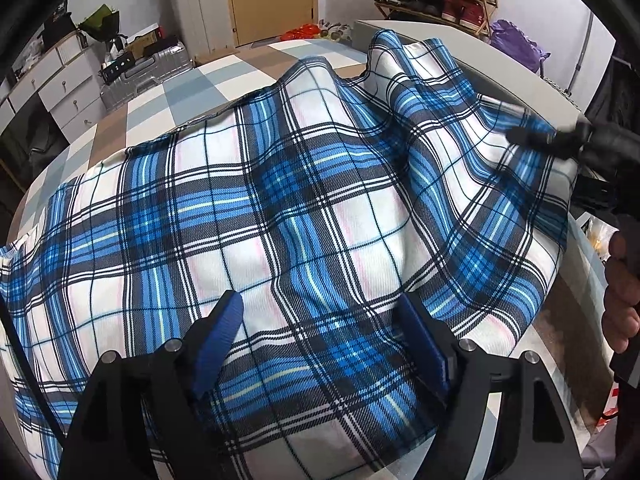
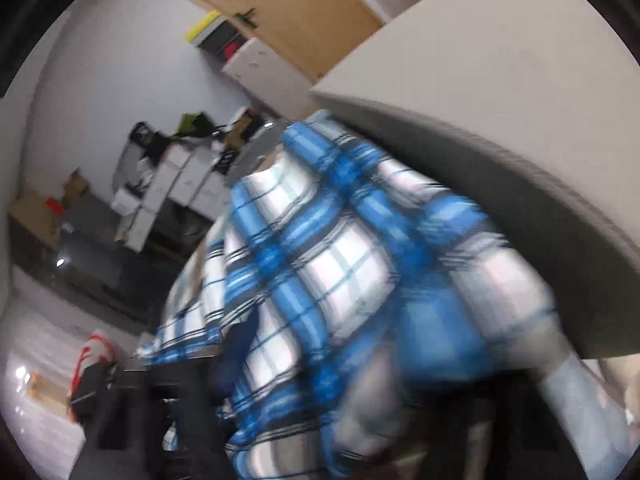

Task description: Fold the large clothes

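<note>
The blue, white and black plaid garment (image 1: 304, 208) lies spread over a bed with a chequered cover of grey, white and brown squares (image 1: 224, 76); the cloth fills most of the left wrist view and rises in loose ridges toward 1 o'clock, where it meets a pale grey padded headboard (image 1: 472, 56).

The left gripper (image 1: 320, 340) sits at 6 o'clock in its own view, pointing steeply down at the cloth; its jaws stand wide apart, the blue-padded fingers (image 1: 220, 344) lying on either side of a flat stretch of plaid with no fold pinched between them.

The right gripper (image 1: 532, 134) enters the left wrist view from 3 o'clock, at the garment's edge near the headboard; its dark fingertips are narrowly set on the plaid edge, and the cloth lifts toward them in taut ridges; the person's hand (image 1: 620, 292) holds its handle at 4 o'clock.

The right wrist view is blurred; the plaid cloth (image 2: 340, 264) bunches close before the lens, from the centre down to 6 o'clock; one dark blue finger (image 2: 236, 352) shows at 7 o'clock; the other is hidden by the fabric.
</note>
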`<state>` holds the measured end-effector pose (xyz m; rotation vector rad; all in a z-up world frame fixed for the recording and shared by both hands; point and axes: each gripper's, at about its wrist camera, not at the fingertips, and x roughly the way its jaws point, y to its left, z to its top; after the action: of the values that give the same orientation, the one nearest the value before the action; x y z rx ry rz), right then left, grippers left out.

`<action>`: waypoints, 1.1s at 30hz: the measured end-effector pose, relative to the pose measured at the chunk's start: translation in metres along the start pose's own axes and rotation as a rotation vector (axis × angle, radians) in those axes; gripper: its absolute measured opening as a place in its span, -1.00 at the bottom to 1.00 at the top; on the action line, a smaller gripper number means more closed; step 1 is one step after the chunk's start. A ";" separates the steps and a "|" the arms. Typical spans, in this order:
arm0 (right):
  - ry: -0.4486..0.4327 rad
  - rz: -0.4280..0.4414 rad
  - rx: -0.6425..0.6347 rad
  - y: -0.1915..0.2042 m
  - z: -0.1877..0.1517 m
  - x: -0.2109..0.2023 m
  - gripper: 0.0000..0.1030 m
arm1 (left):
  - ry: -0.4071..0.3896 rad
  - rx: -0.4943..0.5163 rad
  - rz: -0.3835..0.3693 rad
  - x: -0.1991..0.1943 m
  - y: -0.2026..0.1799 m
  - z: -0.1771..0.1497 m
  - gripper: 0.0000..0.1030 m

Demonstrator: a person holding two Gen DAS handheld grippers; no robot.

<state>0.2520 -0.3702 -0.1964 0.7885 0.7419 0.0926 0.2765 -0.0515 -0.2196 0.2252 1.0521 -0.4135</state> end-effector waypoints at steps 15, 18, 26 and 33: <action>-0.219 -0.184 -0.366 0.045 -0.008 -0.064 -0.98 | 0.032 -0.033 -0.075 -0.004 -0.042 0.001 0.46; -0.252 -0.201 -0.400 0.050 -0.003 -0.086 -0.98 | 0.049 -0.049 -0.145 -0.003 -0.064 0.008 0.46; -0.301 -0.247 -0.559 0.094 -0.004 -0.118 -0.98 | 0.084 -0.107 -0.305 -0.043 -0.059 0.006 0.46; -0.319 -0.218 -0.693 0.149 -0.047 -0.104 -0.98 | -0.018 -0.083 -0.017 -0.092 0.024 -0.042 0.48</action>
<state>0.1722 -0.2706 -0.0590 0.0537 0.4389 0.0209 0.2146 0.0060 -0.1600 0.1386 1.0522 -0.3859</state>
